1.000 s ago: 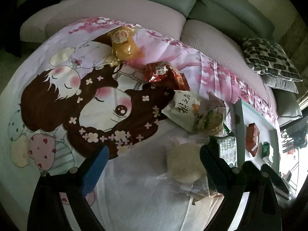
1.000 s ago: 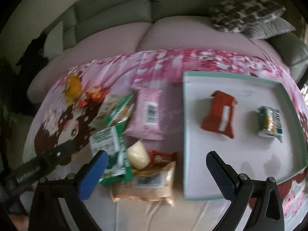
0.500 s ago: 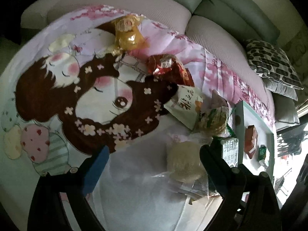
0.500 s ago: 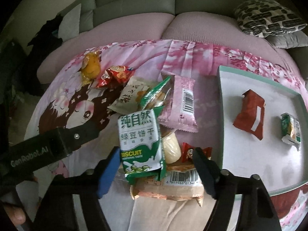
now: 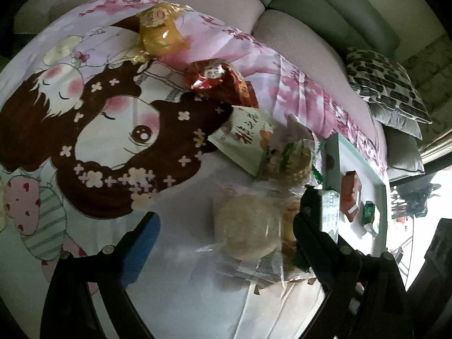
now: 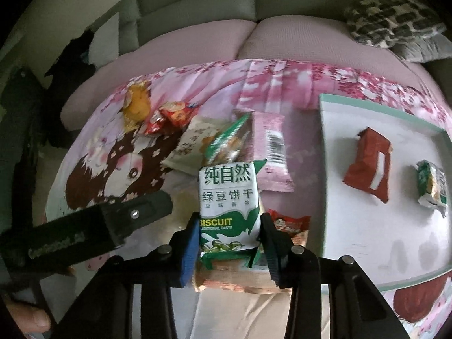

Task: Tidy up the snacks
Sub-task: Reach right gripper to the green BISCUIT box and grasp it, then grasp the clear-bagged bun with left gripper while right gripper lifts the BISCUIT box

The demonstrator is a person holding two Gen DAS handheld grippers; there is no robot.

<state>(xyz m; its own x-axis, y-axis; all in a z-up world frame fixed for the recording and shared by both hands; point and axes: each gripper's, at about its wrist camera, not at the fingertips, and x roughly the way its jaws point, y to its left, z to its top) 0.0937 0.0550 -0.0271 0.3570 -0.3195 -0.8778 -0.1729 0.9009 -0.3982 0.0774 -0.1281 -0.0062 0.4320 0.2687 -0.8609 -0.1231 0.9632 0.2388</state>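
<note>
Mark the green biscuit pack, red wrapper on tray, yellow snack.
green biscuit pack (image 6: 228, 197), right wrist view, front label
red wrapper (image 6: 368, 166), right wrist view, centre
yellow snack (image 5: 161, 32), left wrist view, middle

"BISCUIT" on green-white packet (image 6: 228, 209)

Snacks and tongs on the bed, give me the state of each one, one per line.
Right tongs: closing on the green biscuit pack, pads at its sides.
Left tongs: open, empty, above the round cake in clear wrap.
Tray: holds two snacks.
Red packet: lying in tray.
Small green packet: lying in tray.
Pink packet: flat on the sheet, barcode up.
</note>
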